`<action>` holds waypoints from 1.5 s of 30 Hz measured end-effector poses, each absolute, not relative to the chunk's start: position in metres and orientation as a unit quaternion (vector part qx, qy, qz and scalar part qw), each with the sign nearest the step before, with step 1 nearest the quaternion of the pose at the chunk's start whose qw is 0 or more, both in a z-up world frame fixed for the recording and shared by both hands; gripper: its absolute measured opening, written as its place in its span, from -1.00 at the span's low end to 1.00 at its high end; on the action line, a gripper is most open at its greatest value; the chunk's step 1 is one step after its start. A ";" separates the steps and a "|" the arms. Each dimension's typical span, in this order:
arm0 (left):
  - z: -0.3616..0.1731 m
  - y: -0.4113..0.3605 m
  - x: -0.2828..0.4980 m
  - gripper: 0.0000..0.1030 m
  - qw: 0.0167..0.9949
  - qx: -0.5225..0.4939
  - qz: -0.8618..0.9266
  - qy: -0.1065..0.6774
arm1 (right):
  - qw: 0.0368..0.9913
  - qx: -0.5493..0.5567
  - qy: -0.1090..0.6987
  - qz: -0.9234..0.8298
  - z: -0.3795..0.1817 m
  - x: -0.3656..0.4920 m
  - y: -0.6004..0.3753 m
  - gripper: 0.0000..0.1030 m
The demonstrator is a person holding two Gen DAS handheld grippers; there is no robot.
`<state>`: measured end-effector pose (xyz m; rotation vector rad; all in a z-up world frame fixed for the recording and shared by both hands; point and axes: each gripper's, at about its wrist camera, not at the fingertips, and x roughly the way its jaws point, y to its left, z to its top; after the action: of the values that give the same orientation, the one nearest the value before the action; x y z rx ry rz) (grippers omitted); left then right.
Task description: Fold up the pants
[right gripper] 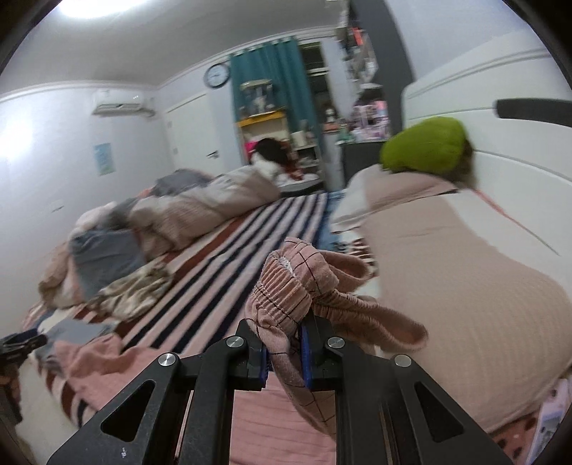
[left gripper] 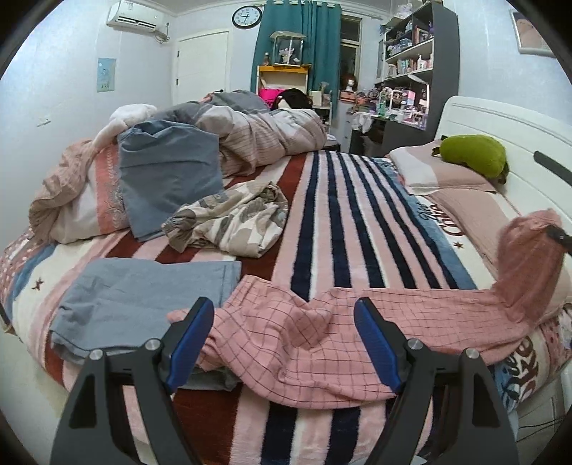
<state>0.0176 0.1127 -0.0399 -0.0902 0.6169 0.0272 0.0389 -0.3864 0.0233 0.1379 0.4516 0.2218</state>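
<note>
Right wrist view: my right tongs (right gripper: 282, 352) pinch the waistband of the pink checked pants (left gripper: 321, 332), lifted near the bed's (left gripper: 357, 221) headboard end. Left tongs (left gripper: 284, 343) spread, empty, over the legs. Step: first fold; next, carry waistband across.

Your left wrist view is sharp and evenly lit; your right one smears with motion blur (worst at the far wall), a ceiling lamp (right gripper: 84, 6) glaring top left. Fisheye bends both edges.
</note>
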 end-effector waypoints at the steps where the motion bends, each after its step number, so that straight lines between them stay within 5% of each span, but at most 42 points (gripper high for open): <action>1: -0.040 0.112 0.016 0.51 0.952 -0.046 0.007 0.302 | 0.965 0.066 0.227 0.118 0.022 0.041 -0.380 -0.84; 20: -0.056 0.122 0.011 0.51 0.952 -0.057 -0.035 0.300 | 0.929 0.013 0.320 0.186 -0.025 0.098 -0.243 -0.84; 28: -0.069 0.106 0.021 0.53 0.944 -0.046 -0.060 0.322 | 0.855 -0.015 0.446 0.265 -0.116 0.077 -0.204 -0.77; 39: -0.085 0.014 0.072 0.56 0.905 -0.030 -0.190 0.379 | 0.861 0.020 0.406 0.304 -0.130 0.038 -0.224 -0.63; 42: -0.093 -0.019 0.089 0.56 0.888 -0.026 -0.230 0.398 | 0.871 0.049 0.379 0.308 -0.116 0.022 -0.241 -0.52; 45: -0.105 -0.047 0.107 0.56 0.866 -0.029 -0.256 0.428 | 0.883 0.056 0.354 0.304 -0.104 0.005 -0.259 -0.12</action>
<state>0.1068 -0.0469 -0.1054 -0.0603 0.8962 -0.5368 0.0050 -0.2593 -0.1042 0.1156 0.7369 0.6320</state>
